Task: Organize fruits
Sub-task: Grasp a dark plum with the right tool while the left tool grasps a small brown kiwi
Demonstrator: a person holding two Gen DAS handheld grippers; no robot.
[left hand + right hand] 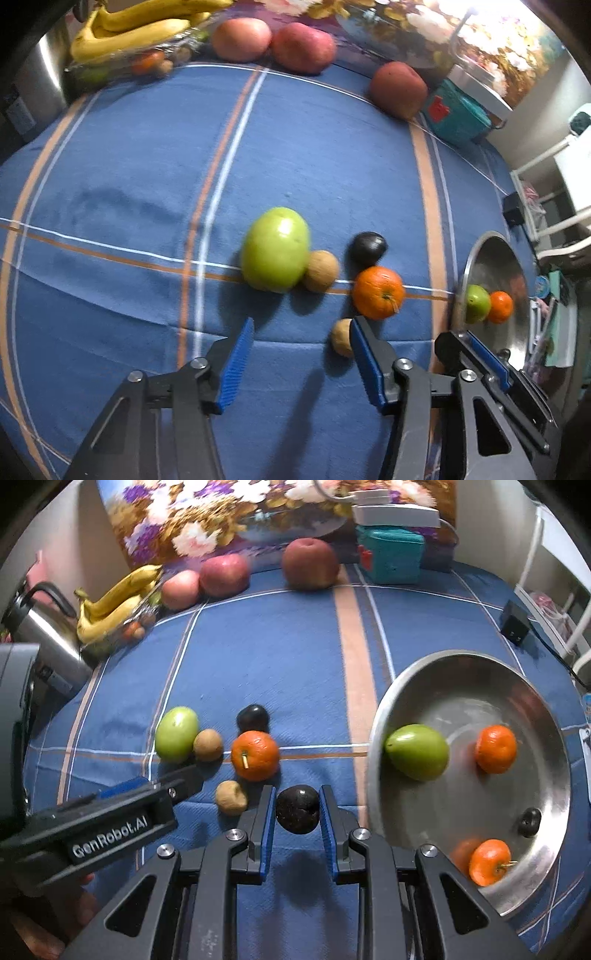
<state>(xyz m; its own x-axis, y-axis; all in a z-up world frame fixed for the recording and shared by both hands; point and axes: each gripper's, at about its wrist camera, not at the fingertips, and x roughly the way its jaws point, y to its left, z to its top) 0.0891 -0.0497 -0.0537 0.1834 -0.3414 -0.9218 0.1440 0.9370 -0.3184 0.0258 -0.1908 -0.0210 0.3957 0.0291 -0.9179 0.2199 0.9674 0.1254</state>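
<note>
My right gripper [297, 808] is shut on a dark plum [297, 809], held just above the cloth left of the metal bowl [373, 746]. The bowl holds a green fruit [417, 752], two oranges [495, 748] and a small dark fruit [529, 822]. My left gripper [301, 334] is open and empty over the cloth. Ahead of it lie a green fruit [275, 254], a brown kiwi [320, 270], a dark plum [368, 247], an orange [378, 292] and a small brown fruit [341, 338] beside its right finger.
At the back stand three red apples [303, 47], bananas on a wrapped tray [129, 29], a teal box [456, 110] and a steel kettle [48, 635]. A black adapter [514, 622] lies right. The blue plaid cloth [129, 166] covers the surface.
</note>
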